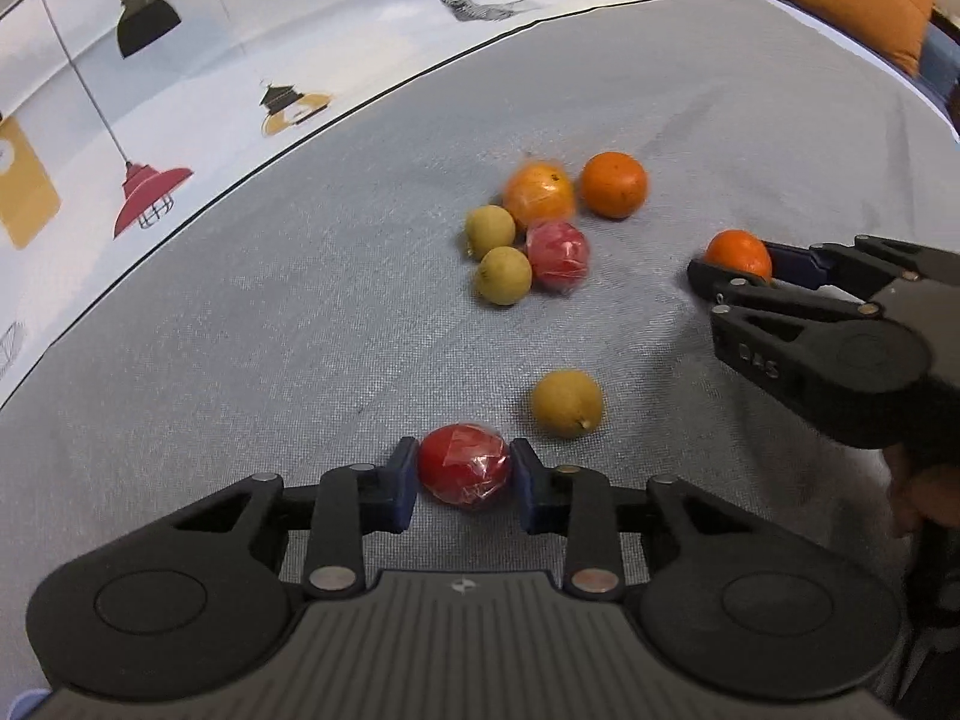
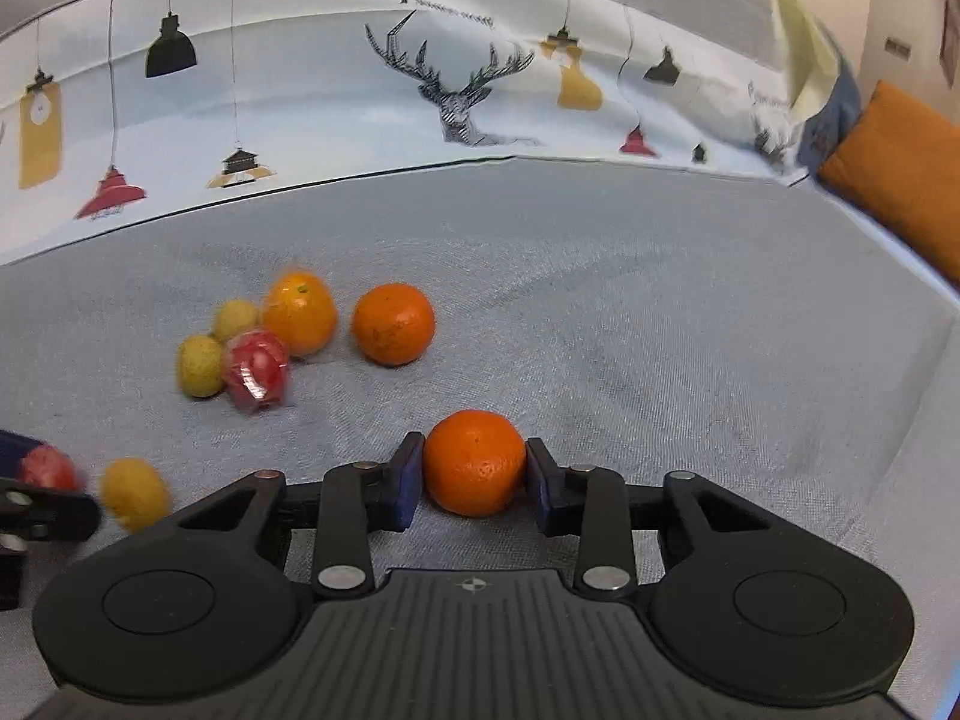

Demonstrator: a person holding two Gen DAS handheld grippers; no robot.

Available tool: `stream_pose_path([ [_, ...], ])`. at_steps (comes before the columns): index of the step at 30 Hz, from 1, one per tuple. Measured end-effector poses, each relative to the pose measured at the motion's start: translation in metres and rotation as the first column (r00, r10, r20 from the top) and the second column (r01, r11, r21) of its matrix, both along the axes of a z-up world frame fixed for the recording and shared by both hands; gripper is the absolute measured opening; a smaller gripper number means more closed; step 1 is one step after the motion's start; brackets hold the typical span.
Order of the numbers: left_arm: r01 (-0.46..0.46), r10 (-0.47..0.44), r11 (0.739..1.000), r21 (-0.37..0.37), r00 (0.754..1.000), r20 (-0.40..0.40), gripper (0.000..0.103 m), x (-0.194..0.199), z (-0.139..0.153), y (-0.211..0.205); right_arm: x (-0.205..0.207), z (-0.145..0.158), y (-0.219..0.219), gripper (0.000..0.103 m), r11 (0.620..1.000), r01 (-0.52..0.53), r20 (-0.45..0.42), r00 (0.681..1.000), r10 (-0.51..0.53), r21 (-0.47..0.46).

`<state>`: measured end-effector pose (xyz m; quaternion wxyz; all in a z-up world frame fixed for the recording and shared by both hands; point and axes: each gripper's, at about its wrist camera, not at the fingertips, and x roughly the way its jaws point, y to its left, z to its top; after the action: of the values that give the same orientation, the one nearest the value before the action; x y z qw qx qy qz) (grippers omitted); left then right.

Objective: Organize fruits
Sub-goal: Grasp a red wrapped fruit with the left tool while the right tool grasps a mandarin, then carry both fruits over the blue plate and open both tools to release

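Note:
My left gripper [image 1: 463, 474] is shut on a plastic-wrapped red fruit [image 1: 463, 473], low over the grey cloth. My right gripper [image 2: 474, 468] is shut on an orange [image 2: 474, 462]; it also shows in the left wrist view [image 1: 737, 253]. A yellow-brown pear [image 1: 566, 403] lies just beyond the left gripper. Further out is a cluster: two small yellow fruits [image 1: 503, 275], a wrapped red fruit [image 1: 558, 255], a wrapped orange-yellow fruit [image 1: 538, 193] and a bare orange [image 1: 613, 185]. The cluster shows in the right wrist view too, with the bare orange [image 2: 393, 324].
The grey cloth [image 1: 300, 330] covers a soft surface. A printed sheet with lamps and a deer [image 2: 456, 96] rises behind it. An orange cushion [image 2: 900, 180] lies at the far right edge.

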<state>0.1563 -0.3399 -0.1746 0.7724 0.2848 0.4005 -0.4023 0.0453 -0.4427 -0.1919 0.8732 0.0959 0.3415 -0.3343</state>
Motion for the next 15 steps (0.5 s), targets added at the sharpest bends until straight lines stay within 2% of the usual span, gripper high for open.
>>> stream_pose_path([
  [2,-0.017,0.017,1.000,0.006,1.000,0.000,0.035,-0.001,0.003,0.004,-0.006,0.014,0.001,0.036,0.999,-0.022,0.001,1.000,0.022,0.033],
  [5,-0.068,0.068,0.997,-0.021,0.998,0.007,0.035,-0.008,0.021,0.023,-0.028,0.051,0.017,0.036,0.999,-0.039,0.070,0.997,0.040,-0.018],
  [11,-0.173,0.174,0.977,-0.129,0.985,0.001,0.035,-0.044,0.091,0.099,-0.070,0.114,0.070,0.036,0.987,-0.149,0.148,0.977,0.156,-0.055],
  [15,-0.217,0.217,0.958,-0.190,0.976,-0.018,0.035,-0.073,0.136,0.155,-0.104,0.154,0.115,0.036,0.968,-0.245,0.193,0.948,0.251,-0.055],
])
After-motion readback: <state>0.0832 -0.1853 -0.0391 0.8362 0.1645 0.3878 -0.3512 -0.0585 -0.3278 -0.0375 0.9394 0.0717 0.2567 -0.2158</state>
